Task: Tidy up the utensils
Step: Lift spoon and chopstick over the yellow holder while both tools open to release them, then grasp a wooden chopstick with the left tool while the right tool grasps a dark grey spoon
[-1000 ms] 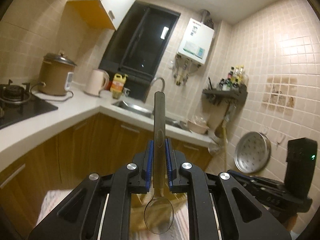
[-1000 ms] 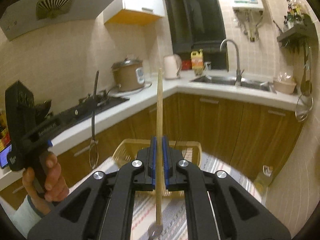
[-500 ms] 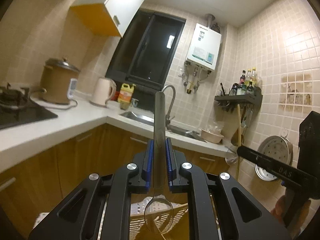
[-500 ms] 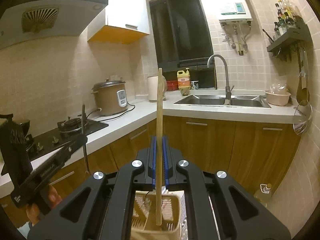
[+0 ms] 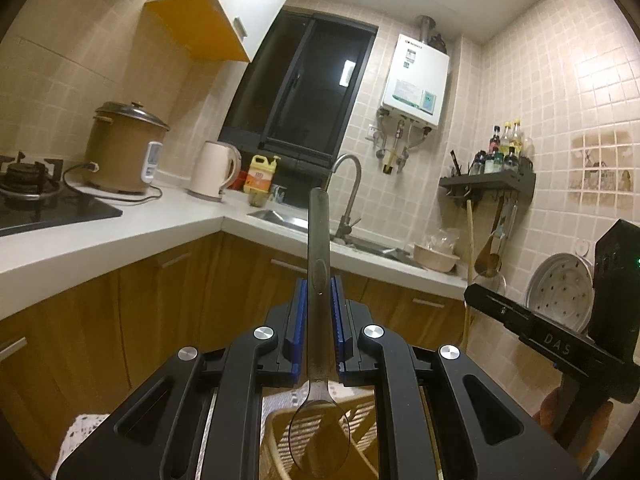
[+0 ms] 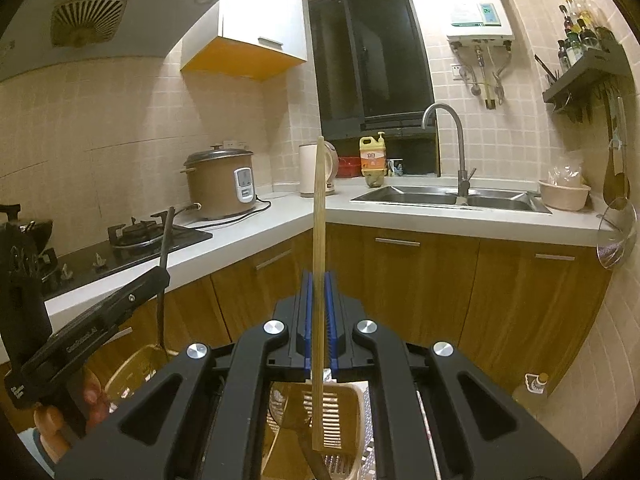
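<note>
My left gripper (image 5: 319,292) is shut on a metal spoon (image 5: 318,240), handle up, with its bowl hanging just over the rim of a beige slotted basket (image 5: 276,420). My right gripper (image 6: 318,280) is shut on an upright wooden chopstick (image 6: 319,208), whose lower end sits low inside the basket (image 6: 334,412) beside a dark utensil. The right wrist view shows the left gripper (image 6: 162,276) at the left, its spoon (image 6: 166,236) pointing down at the basket's edge (image 6: 132,368). In the left wrist view the right gripper (image 5: 470,292) with its chopstick (image 5: 470,240) is at the right.
An L-shaped white counter (image 6: 256,232) runs ahead above wooden cabinet doors (image 6: 420,284). It carries a gas hob (image 6: 132,240), a rice cooker (image 6: 220,180), a kettle (image 5: 212,172) and a sink (image 6: 448,196). A bottle (image 6: 534,392) stands on the floor at the right.
Both grippers have sunk and moved toward the cabinets with their utensils. The basket, earlier out ahead of the right gripper, now lies right under both, and the chopstick's lower end is inside it.
</note>
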`<state>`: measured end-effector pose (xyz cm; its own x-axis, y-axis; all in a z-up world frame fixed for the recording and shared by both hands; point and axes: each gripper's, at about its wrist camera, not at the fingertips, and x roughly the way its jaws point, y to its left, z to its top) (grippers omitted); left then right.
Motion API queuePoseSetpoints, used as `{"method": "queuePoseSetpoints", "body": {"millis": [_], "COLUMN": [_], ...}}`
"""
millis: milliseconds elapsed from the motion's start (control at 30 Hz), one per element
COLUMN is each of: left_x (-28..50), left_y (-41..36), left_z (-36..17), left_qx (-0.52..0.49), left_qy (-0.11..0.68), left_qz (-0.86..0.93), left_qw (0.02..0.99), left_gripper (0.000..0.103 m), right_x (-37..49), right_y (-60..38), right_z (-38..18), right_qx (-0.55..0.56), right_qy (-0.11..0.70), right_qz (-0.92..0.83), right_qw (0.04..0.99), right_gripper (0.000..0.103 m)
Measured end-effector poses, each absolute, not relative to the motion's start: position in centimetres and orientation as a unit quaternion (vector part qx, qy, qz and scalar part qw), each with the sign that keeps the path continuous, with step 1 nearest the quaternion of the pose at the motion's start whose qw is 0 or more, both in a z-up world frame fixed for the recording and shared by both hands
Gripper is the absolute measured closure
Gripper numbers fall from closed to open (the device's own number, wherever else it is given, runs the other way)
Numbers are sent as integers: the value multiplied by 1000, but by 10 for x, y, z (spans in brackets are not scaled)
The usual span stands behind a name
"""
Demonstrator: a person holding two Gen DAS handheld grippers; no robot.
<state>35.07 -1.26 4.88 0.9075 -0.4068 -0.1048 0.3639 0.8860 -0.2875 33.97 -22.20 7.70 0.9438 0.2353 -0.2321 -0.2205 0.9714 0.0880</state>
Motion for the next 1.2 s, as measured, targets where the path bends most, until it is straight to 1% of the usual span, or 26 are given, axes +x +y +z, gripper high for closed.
{"method": "queuePoseSetpoints", "body": {"millis": [167, 200, 233, 267, 467, 567, 667, 767, 833, 900, 933, 967, 1000, 1067, 1200], "left_x": [346, 344, 340, 338, 327, 314, 300, 276, 265, 248, 243, 231, 226, 212, 189], "left_y": [-4, -3, 0, 1, 8, 12, 16, 22, 24, 27, 28, 29, 30, 36, 57], "left_z": [44, 44, 44, 46, 60, 71, 84, 98, 108, 116, 118, 121, 123, 122, 104], "left_qx": [-139, -140, -140, -139, -143, -139, -139, -139, -142, -138, -133, -122, -117, -108, -110], "left_qy": [98, 99, 100, 102, 115, 117, 114, 84, 81, 83, 85, 90, 94, 117, 191], "left_qz": [-213, -212, -214, -217, -227, -226, -226, -218, -220, -224, -220, -208, -203, -184, -155], "left_qw": [962, 962, 962, 961, 956, 957, 957, 962, 962, 961, 963, 966, 968, 970, 963], "left_gripper": [93, 90, 86, 79, 77, 70, 70, 70, 70, 70, 70, 70, 70, 70, 70], "right_x": [329, 327, 324, 320, 301, 289, 276, 260, 250, 237, 233, 226, 221, 211, 196], "right_y": [-227, -228, -229, -230, -238, -246, -250, -251, -252, -252, -252, -252, -252, -248, -232], "right_z": [71, 71, 70, 69, 68, 74, 82, 90, 94, 97, 98, 99, 99, 96, 83], "right_qx": [35, 35, 37, 38, 46, 59, 66, 66, 69, 74, 74, 74, 76, 71, 39], "right_qy": [131, 135, 139, 142, 166, 178, 184, 190, 192, 196, 199, 202, 204, 223, 273], "right_qz": [115, 117, 119, 120, 125, 136, 140, 138, 137, 138, 135, 133, 133, 128, 116], "right_qw": [984, 983, 982, 982, 977, 973, 971, 970, 969, 968, 968, 968, 967, 964, 954], "right_gripper": [98, 98, 98, 97, 96, 96, 95, 88, 84, 72, 68, 58, 54, 54, 54]}}
